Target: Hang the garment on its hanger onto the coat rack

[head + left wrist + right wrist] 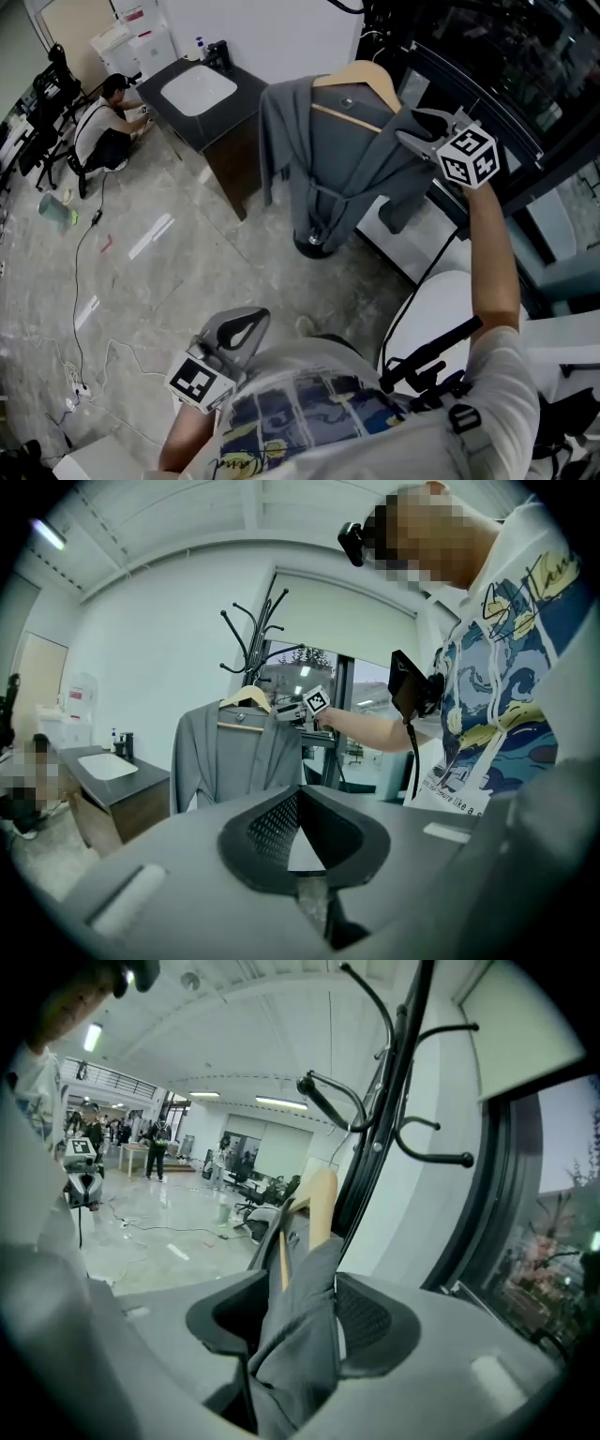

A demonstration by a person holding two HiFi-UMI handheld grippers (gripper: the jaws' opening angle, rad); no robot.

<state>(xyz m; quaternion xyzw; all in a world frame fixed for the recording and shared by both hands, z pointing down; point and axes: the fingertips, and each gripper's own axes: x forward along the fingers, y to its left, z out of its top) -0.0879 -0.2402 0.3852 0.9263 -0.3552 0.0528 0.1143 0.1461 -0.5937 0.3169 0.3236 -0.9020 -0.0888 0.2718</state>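
A grey garment [347,159] hangs on a wooden hanger [361,80] at the black coat rack, whose round base [314,244] stands on the floor. My right gripper [412,127] is raised to the garment's shoulder. In the right gripper view its jaws [300,1307] stand apart around a fold of the grey garment [300,1344]. A gap shows beside the left pad. The hanger [314,1204] rises just ahead, beside the rack's pole and hooks [394,1082]. My left gripper [255,319] is low near my body, shut and holding nothing [298,799].
A dark counter with a white sink [197,94] stands behind the rack on the left. A person crouches on the floor [108,131] at the far left, with cables [89,281] trailing across the tiles. A dark window frame [525,141] and a white surface [441,300] are on the right.
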